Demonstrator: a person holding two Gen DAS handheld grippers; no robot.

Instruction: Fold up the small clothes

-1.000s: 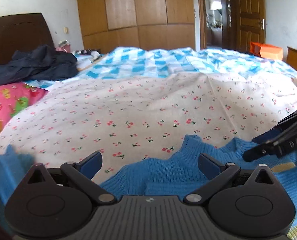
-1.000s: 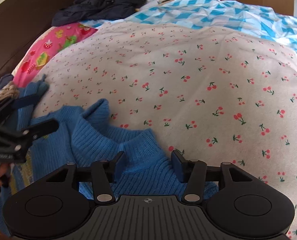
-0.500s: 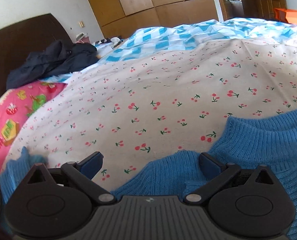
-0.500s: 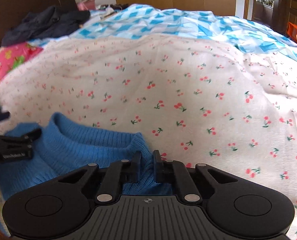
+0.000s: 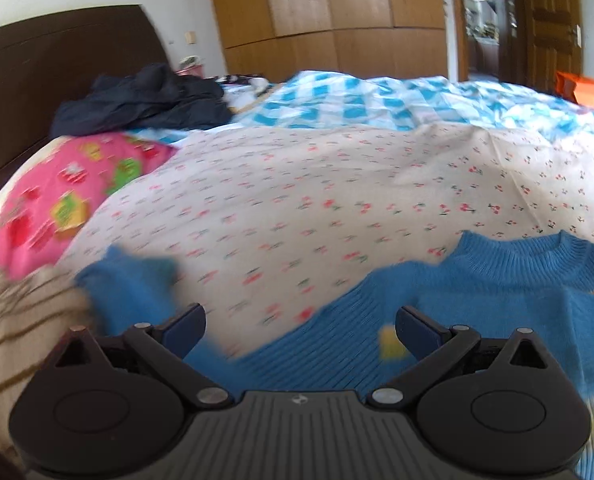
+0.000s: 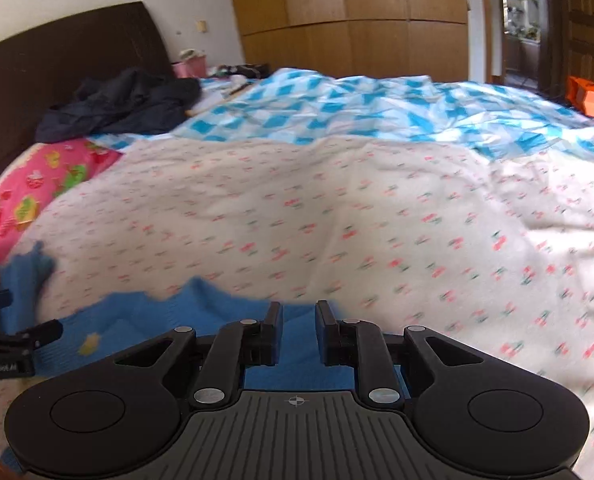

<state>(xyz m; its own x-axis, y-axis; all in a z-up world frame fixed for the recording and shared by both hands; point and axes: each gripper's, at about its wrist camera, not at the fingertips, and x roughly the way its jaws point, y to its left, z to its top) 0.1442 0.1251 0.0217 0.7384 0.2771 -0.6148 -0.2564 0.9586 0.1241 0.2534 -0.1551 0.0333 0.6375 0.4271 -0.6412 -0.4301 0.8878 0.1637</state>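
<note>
Lying flat on cherry-print bed (image 5: 337,184): blue sweater (image 5: 497,300), collar toward far side, body running back under the grippers, sleeve out left. Left gripper (image 5: 300,330) wide open, empty, above knit. Right gripper (image 6: 299,330) narrow, jaws opening, sweater edge between.

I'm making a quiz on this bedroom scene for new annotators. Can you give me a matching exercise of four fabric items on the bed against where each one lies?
Items:
1. blue knitted sweater
2. dark navy crumpled garment
3. pink cartoon-print pillow
4. blue-and-white checked quilt

Places:
A. far half of the bed, before the wooden wardrobe
B. left edge, next to the cherry-print sheet
C. against the dark headboard
D. nearest the grippers, on the cherry-print sheet

Pairs: 1-D, 2-C, 3-B, 4-A
</note>
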